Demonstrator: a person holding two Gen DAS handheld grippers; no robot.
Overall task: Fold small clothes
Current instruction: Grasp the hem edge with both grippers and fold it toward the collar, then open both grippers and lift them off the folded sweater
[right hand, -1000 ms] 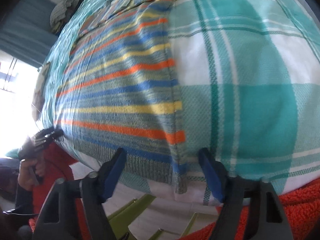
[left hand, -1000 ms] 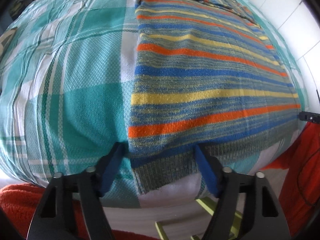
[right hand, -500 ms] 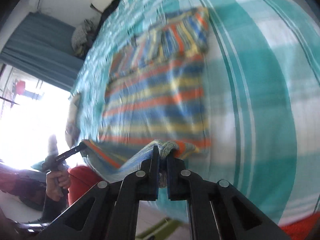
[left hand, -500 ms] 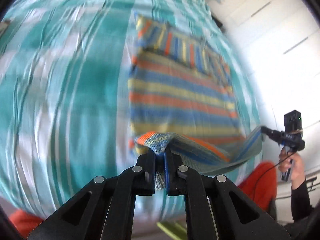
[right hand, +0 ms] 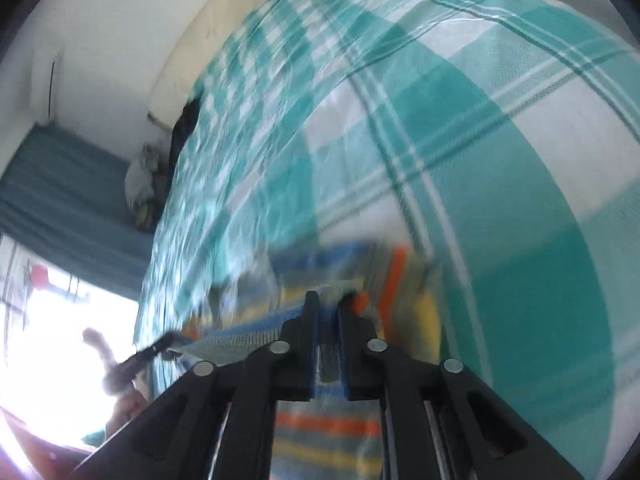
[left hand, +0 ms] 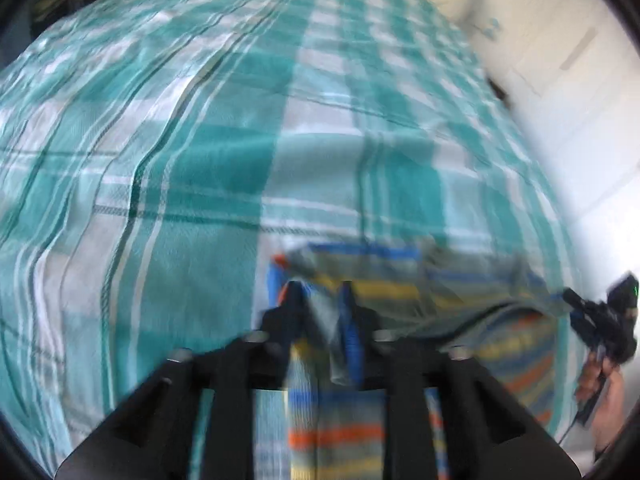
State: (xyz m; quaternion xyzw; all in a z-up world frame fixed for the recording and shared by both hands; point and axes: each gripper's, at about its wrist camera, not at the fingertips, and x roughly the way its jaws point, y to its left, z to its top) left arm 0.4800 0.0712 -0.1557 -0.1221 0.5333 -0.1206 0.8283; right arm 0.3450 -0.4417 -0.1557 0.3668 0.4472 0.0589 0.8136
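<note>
Both tools pinch the hem of a striped knit sweater (left hand: 400,292) above the near edge of a bed (left hand: 180,160) spread with a teal plaid sheet: the left tool (left hand: 320,300) and the right tool (right hand: 329,305), each pressed together on a fold of the motion-blurred fabric.

My home bedroom, a bed (left hand: 168,168) under teal plaid sheet, pillow (right hand: 192,36) at its head, curtain (right hand: 60,200) beside window (right hand: 48,340)
</note>
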